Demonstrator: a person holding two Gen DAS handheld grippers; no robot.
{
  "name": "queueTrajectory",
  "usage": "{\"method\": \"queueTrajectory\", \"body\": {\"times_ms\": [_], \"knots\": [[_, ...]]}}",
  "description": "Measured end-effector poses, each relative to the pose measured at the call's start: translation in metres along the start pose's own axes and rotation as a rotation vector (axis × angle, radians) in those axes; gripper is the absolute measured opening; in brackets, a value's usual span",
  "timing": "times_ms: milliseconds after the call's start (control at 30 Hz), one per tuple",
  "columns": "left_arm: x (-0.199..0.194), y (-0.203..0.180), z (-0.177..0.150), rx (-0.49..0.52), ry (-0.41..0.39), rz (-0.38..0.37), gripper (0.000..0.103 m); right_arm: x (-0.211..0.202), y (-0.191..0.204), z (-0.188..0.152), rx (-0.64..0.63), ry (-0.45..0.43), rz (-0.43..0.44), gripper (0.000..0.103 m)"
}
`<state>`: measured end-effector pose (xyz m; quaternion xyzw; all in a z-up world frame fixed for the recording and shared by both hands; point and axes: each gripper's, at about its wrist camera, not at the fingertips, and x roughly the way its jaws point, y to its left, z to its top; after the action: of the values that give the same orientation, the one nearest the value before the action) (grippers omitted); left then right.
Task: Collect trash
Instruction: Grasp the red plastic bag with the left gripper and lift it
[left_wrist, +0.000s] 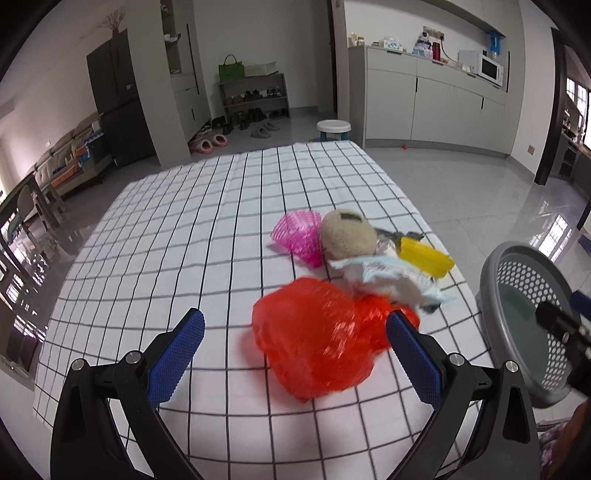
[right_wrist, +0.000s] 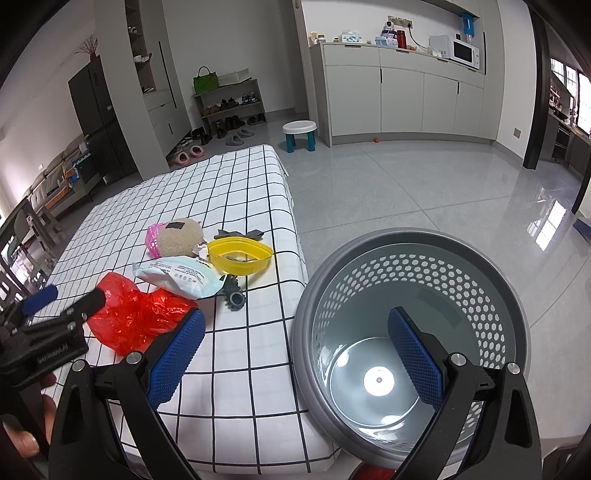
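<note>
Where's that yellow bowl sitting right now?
The yellow bowl sits near the table's right edge, behind the white wrapper and right of the beige ball; the grey bin stands off that edge, nearer the camera.

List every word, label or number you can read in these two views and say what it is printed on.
"GenRobot.AI", as best it reads: embossed on the black body of the left tongs, seen from the right wrist view.
White wipes packet: several printed lines, too small and blurred to read.
Beige round item: a dark label, unreadable.
Boxes on the far counter: print too small to read.
Nothing else bears legible text.
</note>
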<state>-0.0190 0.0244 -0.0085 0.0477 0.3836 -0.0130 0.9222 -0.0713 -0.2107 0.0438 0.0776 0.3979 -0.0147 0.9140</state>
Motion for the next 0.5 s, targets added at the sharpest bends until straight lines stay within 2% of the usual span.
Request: {"method": "queueTrajectory", "body": {"times_ms": [233, 500], "knots": [[-0.001, 0.001, -0.013, 0.038, -0.005, -0.014, 0.097, -0.002, 0.002, -0.001, -0.005, 0.000, 0.011, 0.094], [0.016, -0.006, -0.008, 0.039, 0.012, -0.033, 0.097, 0.000, 0.002, -0.001, -0.004, 0.002, 0.014, 0.094]]}}
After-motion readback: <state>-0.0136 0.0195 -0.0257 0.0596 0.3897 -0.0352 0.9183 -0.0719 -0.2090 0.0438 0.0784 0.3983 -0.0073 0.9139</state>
